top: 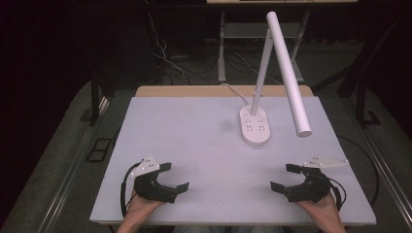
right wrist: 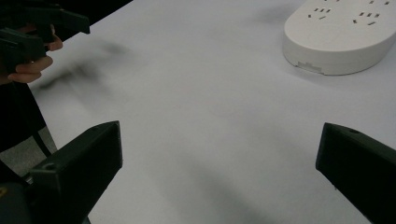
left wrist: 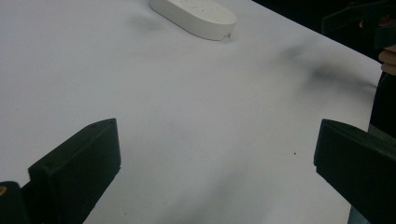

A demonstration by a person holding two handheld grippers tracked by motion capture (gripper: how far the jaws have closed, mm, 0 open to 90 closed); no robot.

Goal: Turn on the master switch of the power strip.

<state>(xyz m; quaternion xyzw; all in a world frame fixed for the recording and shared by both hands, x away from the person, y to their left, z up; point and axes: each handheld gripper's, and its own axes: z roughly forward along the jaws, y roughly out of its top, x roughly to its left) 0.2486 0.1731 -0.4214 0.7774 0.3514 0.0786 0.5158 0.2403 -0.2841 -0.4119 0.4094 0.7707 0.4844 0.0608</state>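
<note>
From above, both wide-open grippers, left gripper [top: 174, 177] and right gripper [top: 283, 176], face the lamp [top: 285, 68], whose base [right wrist: 345, 35] fills closer views.

A white table [top: 194, 145] carries a white desk lamp whose oval socket-strip base [top: 254, 126] stands toward its far edge.

both tongs, left [top: 174, 176] and right [top: 285, 177], gape wide, empty.

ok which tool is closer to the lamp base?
Right, slightly. The right tool sits below and just right of the lamp base; the left tool sits farther off, below and to its left. Both open, empty.
</note>
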